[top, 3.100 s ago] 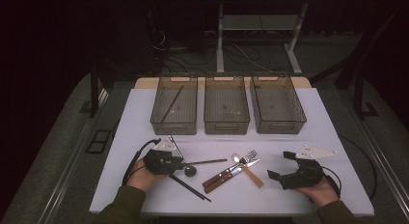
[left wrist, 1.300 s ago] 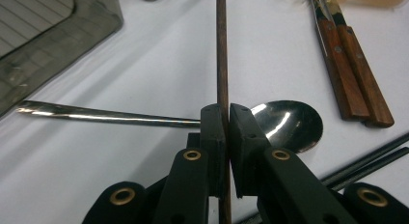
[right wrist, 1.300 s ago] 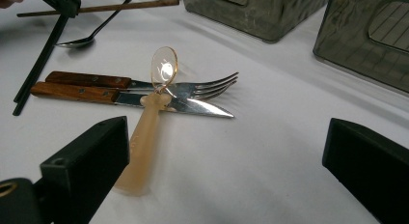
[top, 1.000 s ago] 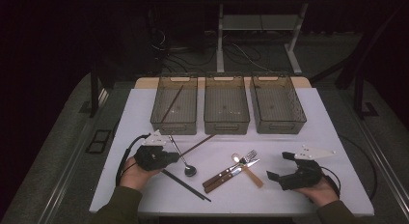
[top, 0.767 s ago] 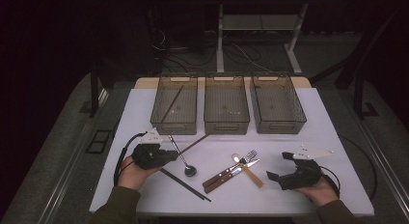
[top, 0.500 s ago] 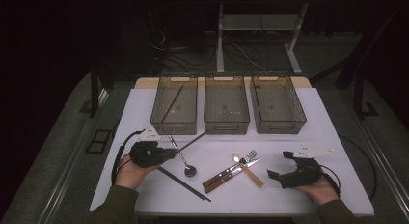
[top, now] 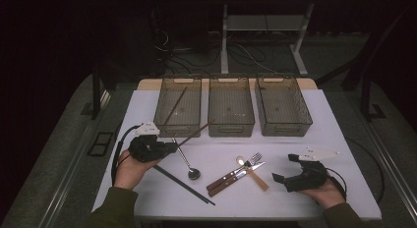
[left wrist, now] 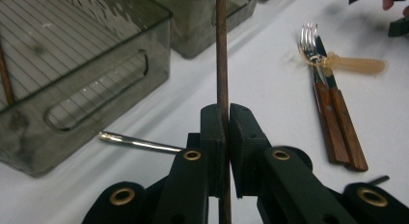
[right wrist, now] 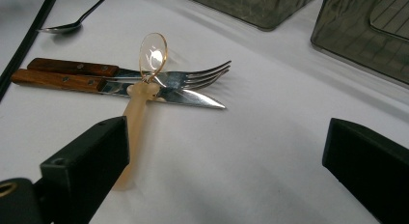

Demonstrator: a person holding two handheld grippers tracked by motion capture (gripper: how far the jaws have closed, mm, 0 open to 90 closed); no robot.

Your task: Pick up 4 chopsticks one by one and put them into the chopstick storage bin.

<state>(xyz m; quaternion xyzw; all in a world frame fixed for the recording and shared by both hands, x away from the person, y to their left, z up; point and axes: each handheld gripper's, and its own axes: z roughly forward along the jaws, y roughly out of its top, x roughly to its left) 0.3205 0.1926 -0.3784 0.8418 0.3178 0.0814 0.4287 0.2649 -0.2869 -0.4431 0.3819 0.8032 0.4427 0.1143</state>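
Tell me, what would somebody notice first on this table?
Probably the left gripper near the table's left side, pinching a thin brown stick that points toward three see-through bins lined up at the back. Next, the little heap in the middle: a fork and a knife with wooden handles, and a pale spoon lying across them. The right gripper waits wide open just in front of that heap.

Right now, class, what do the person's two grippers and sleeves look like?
Both the left gripper and the right gripper are black, each topped by a pale three-cornered plate and trailing a black cable. The jaws are blocky, with brass-coloured rivets. The sleeves are dark olive.
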